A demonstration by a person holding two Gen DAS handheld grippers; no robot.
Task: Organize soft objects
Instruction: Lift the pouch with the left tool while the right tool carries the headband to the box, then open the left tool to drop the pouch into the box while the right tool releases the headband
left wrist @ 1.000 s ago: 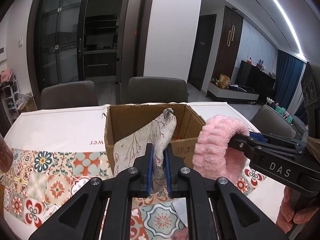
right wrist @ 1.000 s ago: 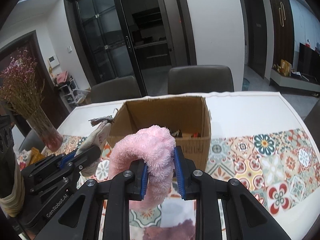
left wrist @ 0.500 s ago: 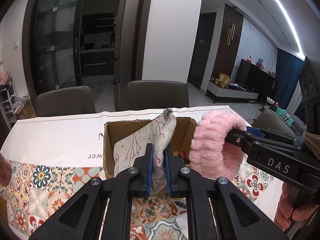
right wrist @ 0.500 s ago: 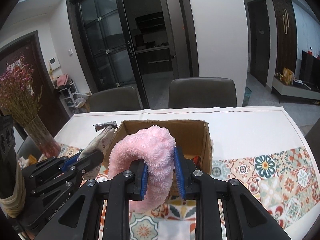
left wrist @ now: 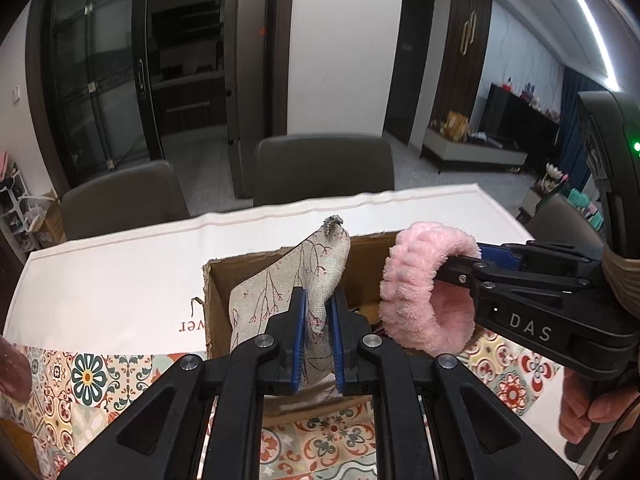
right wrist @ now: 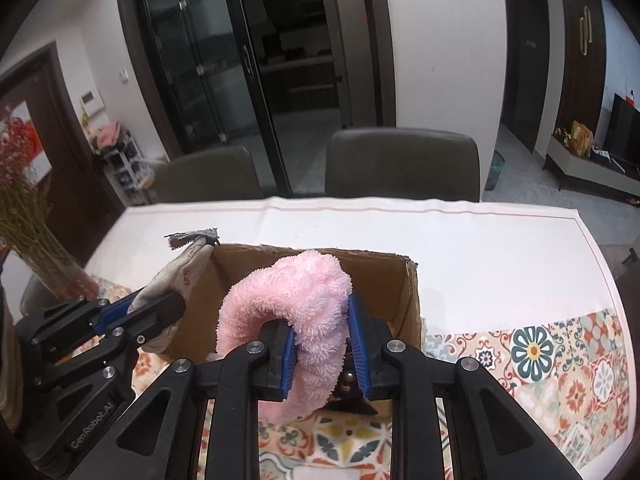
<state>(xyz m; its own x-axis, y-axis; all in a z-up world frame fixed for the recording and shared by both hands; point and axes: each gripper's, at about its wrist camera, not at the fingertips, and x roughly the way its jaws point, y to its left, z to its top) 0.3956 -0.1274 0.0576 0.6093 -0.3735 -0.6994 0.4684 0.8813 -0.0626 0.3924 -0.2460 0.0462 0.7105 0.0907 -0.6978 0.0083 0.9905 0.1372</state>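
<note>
Box (right wrist: 400, 280) stands on the worktop (right wrist: 480, 248), open side up. Two chairs (right wrist: 402, 164) stand behind the worktop's far edge. Pouch (left wrist: 304, 280), in the left gripper (left wrist: 318, 336), is above the box's left part; headband (right wrist: 296, 312), in the right gripper (right wrist: 322, 344), is beside it on the right. Vase (right wrist: 52, 268) stands at far left.

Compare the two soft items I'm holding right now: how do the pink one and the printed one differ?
The pink fluffy ring is plush, thick and loop-shaped; the printed fabric pouch is flat woven cloth with a branch pattern, tapering to a tied tip. The ring sits in the right gripper, the pouch in the left gripper. Both are clamped and held up at the open cardboard box.
</note>
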